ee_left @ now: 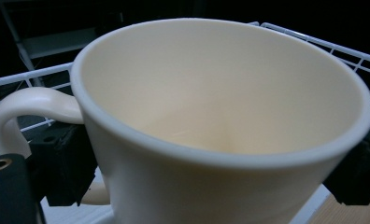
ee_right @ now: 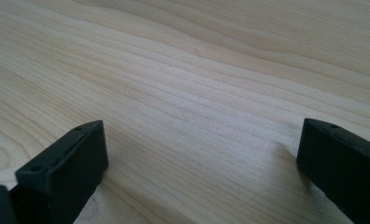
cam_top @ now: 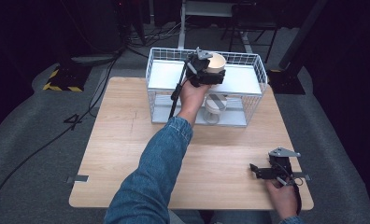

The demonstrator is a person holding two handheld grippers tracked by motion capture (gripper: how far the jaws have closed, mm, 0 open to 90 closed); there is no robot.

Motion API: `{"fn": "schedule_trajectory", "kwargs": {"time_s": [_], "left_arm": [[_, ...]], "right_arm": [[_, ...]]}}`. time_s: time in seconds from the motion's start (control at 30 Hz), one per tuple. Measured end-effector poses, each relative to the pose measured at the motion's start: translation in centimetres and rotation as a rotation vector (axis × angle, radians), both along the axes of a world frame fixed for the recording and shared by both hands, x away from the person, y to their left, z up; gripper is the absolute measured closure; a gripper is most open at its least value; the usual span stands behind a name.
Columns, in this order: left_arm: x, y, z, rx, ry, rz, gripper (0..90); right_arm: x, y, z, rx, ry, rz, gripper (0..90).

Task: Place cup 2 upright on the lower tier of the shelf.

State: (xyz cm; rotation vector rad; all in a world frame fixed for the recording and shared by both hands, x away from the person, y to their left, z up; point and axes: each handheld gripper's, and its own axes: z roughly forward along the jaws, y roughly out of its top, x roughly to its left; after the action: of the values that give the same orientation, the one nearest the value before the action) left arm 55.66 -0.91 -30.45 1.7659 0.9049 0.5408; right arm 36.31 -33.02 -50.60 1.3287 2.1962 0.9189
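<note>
This looks like a lab or recording studio rather than a home. A plain light-wood bench (cam_top: 127,154) stands alone on grey carpet (cam_top: 29,140), with dark, unlit surroundings all around it. Black cables (cam_top: 47,140) trail across the floor, and a number 4 (cam_top: 74,121) is marked on the carpet beside the bench. A piece with yellow-and-black hazard stripes (cam_top: 61,79) lies at the left, and the metal legs of stands and furniture (cam_top: 183,23) rise at the back. Metal brackets (cam_top: 79,178) sit at the bench's edges.
</note>
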Motion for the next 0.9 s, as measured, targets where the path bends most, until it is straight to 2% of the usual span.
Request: {"fn": "schedule_trajectory", "kwargs": {"time_s": [0.33,0.47,0.57,0.67,0.9], "left_arm": [[-0.1,-0.1,0.1,0.003,0.015,0.016,6.9],[-0.1,-0.1,0.1,0.014,0.018,0.043,0.1],[-0.3,0.0,0.0,0.002,0.022,0.039,0.0],[-0.6,0.1,0.1,0.004,0.009,0.036,0.0],[-1.5,0.9,0.8,0.002,0.003,0.03,0.0]], "right_arm": [[0.0,0.0,0.0,0.0,0.0,0.0,2.0],[0.0,0.0,0.0,0.0,0.0,0.0,2.0],[0.0,0.0,0.0,0.0,-0.001,0.001,2.0],[0.0,0.0,0.0,-0.001,-0.001,0.001,2.0],[0.0,0.0,0.0,-0.001,-0.001,0.001,2.0]]}}
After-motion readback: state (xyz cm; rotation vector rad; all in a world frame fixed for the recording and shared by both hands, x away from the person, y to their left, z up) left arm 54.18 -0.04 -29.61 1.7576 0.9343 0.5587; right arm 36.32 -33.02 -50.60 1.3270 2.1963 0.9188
